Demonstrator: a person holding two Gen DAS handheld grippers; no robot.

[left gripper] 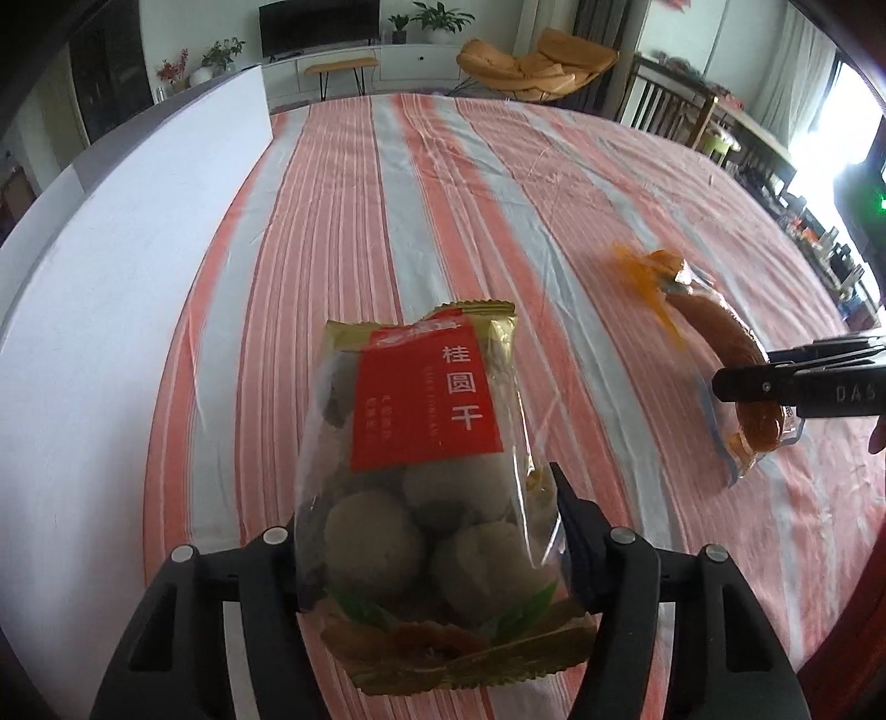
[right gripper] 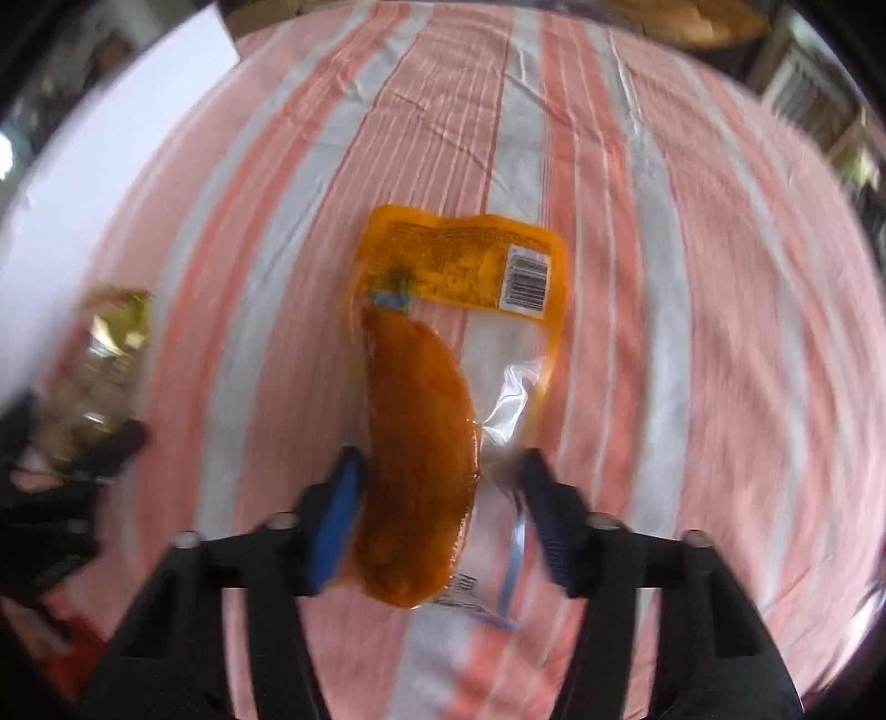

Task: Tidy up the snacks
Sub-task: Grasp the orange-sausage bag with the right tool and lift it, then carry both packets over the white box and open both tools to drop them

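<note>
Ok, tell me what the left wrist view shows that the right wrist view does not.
Only the left wrist view shows the red label on the dried longan bag and the room beyond the table: a TV, potted plants and an orange chair.

Only the right wrist view shows the barcode on the orange snack pouch and the blue pads of the right gripper.

Both show the striped tablecloth, both snacks, and each gripper closed on its packet.

Two wrist views, close, steeply down-facing
</note>
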